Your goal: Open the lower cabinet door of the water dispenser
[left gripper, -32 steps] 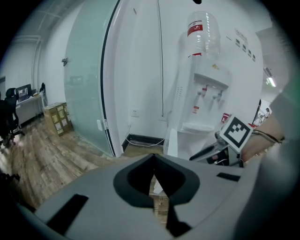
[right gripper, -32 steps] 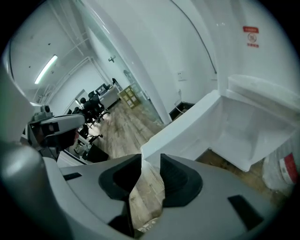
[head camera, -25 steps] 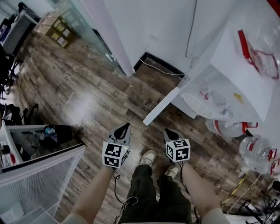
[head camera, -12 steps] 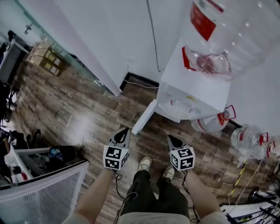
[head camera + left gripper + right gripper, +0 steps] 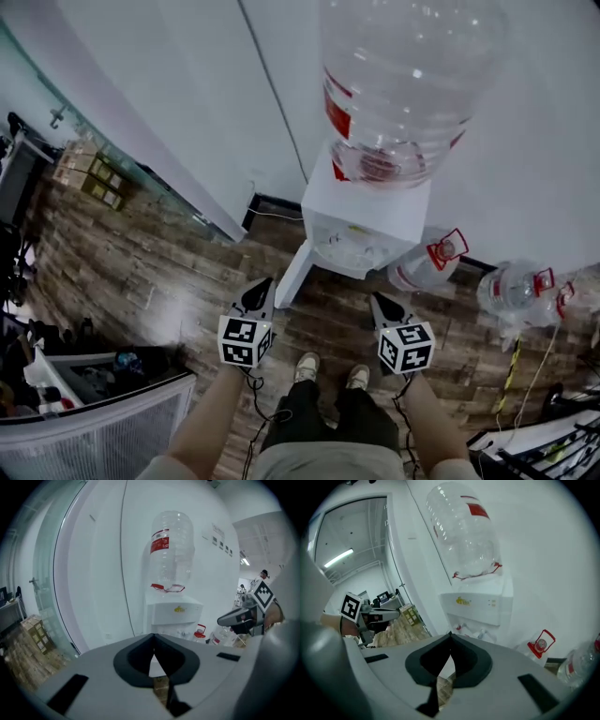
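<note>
The white water dispenser point(image 5: 366, 225) stands against the wall with a large clear bottle point(image 5: 403, 84) on top. Its lower cabinet door point(image 5: 293, 274) stands swung out to the left, edge-on above the wood floor. My left gripper point(image 5: 267, 283) hangs just in front of the door's outer end, shut and empty. My right gripper point(image 5: 377, 300) is in front of the dispenser's right side, also shut and empty. In the left gripper view the dispenser point(image 5: 173, 616) is ahead beyond the left gripper point(image 5: 153, 638). In the right gripper view the right gripper point(image 5: 450, 634) points toward the dispenser point(image 5: 480, 606).
Spare water bottles point(image 5: 427, 262) point(image 5: 516, 286) lie on the floor right of the dispenser. A glass partition point(image 5: 112, 159) and cardboard boxes point(image 5: 94, 183) are at the left. A white mesh cart point(image 5: 94, 422) is at lower left. Cables point(image 5: 525, 375) run at the right. The person's shoes point(image 5: 328, 370) are between the grippers.
Both grippers have risen away from the floor and the head view has tilted up, bringing the whole dispenser and its bottle into sight. The door stays swung open.
</note>
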The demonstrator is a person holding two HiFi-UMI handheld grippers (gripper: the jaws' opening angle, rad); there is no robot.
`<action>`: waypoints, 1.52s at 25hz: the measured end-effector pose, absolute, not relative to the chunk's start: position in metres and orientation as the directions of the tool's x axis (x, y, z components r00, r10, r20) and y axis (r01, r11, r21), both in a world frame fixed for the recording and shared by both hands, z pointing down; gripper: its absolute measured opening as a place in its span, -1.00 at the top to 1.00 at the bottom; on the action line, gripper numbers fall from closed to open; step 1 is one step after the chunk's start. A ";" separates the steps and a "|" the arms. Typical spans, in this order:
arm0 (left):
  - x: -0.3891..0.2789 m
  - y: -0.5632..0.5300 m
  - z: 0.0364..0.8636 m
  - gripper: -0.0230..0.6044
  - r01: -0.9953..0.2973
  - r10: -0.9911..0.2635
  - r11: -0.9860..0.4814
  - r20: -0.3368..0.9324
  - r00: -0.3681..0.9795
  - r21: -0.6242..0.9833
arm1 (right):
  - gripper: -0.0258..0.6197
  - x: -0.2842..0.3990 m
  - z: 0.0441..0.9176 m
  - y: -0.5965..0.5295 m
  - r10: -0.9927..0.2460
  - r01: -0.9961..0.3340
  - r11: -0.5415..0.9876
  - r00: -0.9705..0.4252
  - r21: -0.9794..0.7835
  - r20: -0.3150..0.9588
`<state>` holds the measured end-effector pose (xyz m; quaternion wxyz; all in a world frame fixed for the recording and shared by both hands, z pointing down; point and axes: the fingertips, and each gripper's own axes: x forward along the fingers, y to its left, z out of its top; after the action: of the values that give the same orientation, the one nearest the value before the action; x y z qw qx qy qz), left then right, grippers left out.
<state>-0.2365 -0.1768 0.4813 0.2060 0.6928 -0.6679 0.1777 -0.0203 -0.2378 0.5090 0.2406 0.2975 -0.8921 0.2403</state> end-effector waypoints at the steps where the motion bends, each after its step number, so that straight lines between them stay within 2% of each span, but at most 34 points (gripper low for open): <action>1: -0.234 -0.178 0.468 0.91 -0.999 -0.858 -0.026 0.512 0.045 0.044 | 0.90 -0.016 0.495 -0.240 -0.424 -0.647 0.704 -0.713 -0.292 0.558; 11: -0.185 -0.190 0.345 0.91 -0.992 -0.914 -0.126 0.388 0.114 -0.005 | 0.90 0.026 0.355 -0.238 -0.515 -0.631 0.727 -0.761 -0.270 0.393; 22: -0.122 -0.174 0.213 0.91 -0.960 -0.954 -0.242 0.219 0.207 -0.145 | 0.90 0.077 0.209 -0.217 -0.645 -0.668 0.744 -0.726 -0.021 0.238; 33: -0.099 -0.140 0.109 0.91 -0.948 -0.960 -0.278 0.036 0.276 -0.156 | 0.90 0.096 0.086 -0.169 -0.660 -0.654 0.750 -0.749 0.093 0.055; 38: -0.091 -0.127 0.087 0.91 -0.939 -0.956 -0.286 -0.013 0.294 -0.190 | 0.90 0.098 0.058 -0.149 -0.656 -0.650 0.747 -0.755 0.142 -0.003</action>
<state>-0.0908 -0.1273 0.0866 -0.0803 0.8002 -0.5920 0.0516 0.0977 -0.1487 0.0575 0.0236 0.3496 -0.9342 -0.0673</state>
